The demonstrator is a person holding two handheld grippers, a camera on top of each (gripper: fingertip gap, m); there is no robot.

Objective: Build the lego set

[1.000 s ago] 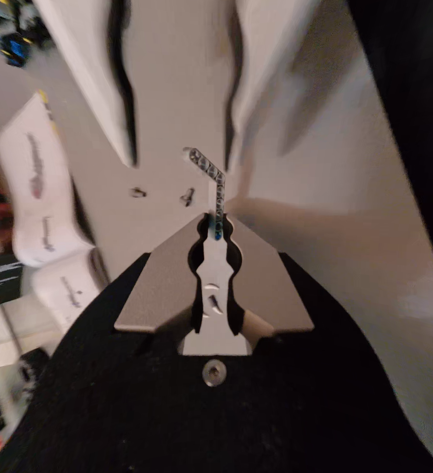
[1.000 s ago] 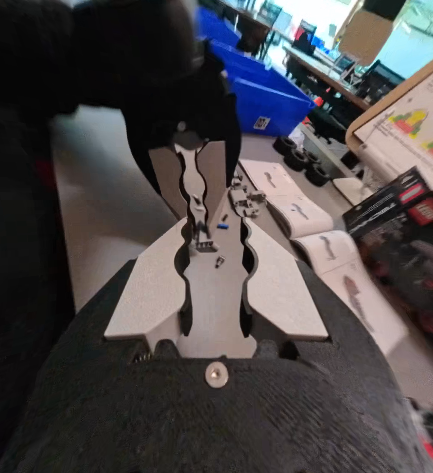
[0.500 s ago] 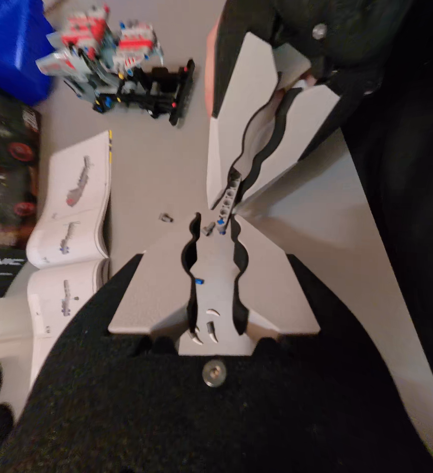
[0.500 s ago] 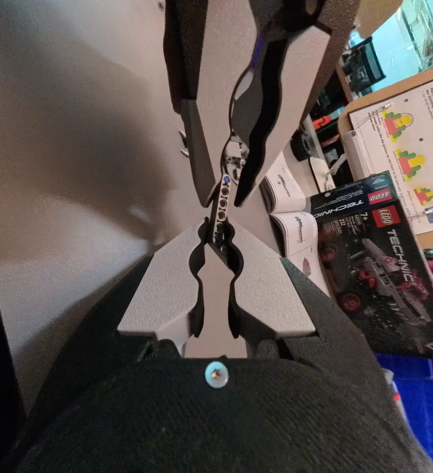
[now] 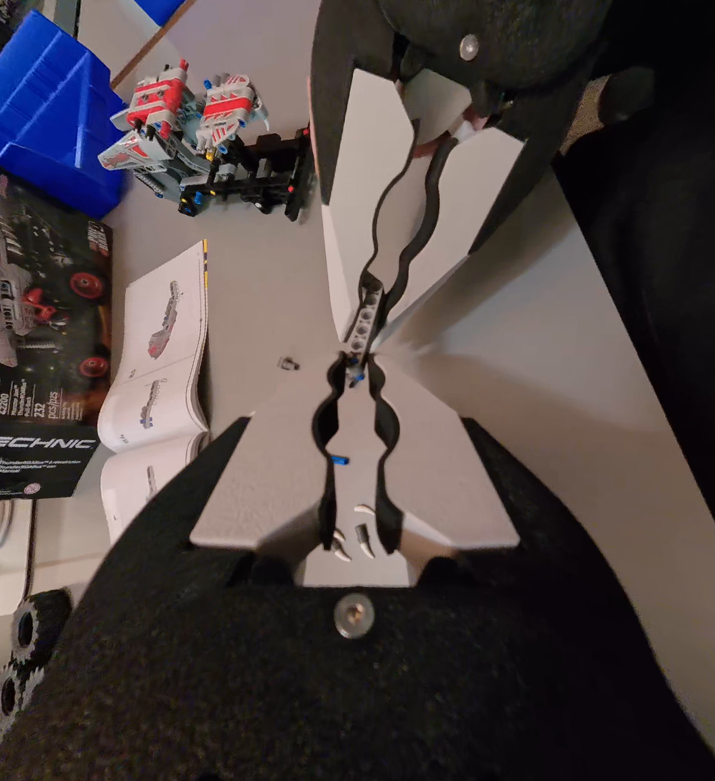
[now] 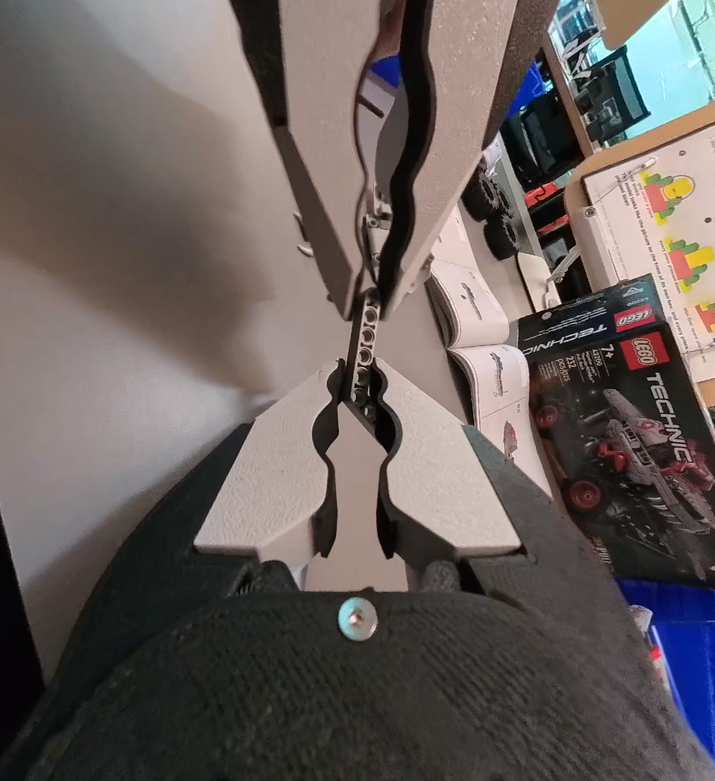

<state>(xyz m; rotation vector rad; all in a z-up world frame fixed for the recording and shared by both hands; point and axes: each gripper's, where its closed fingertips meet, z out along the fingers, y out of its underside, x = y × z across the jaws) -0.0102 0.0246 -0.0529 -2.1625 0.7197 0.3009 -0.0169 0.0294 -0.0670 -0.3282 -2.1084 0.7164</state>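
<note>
beam: a grey holed lego beam (image 6: pixel 365 343) is held in the air above the tabletop (image 5: pixel 262 296), pinched at one end by the right tongs (image 6: pixel 357 372).
change: a second ago the beam was carried by the left tongs (image 5: pixel 353 367) alone; it has since been taken at its far end by the right tongs, and both pairs are now closed narrowly on it.
meaning: a handover or regrip is judged to be under way.
loose parts: a blue pin (image 5: pixel 339 460) and white teeth (image 5: pixel 364 509) lie below.
surroundings: the half-built model (image 5: pixel 203 143), open booklet (image 5: pixel 165 338), set box (image 5: pixel 30 321) and blue bin (image 5: pixel 38 114) are seen beyond.
</note>
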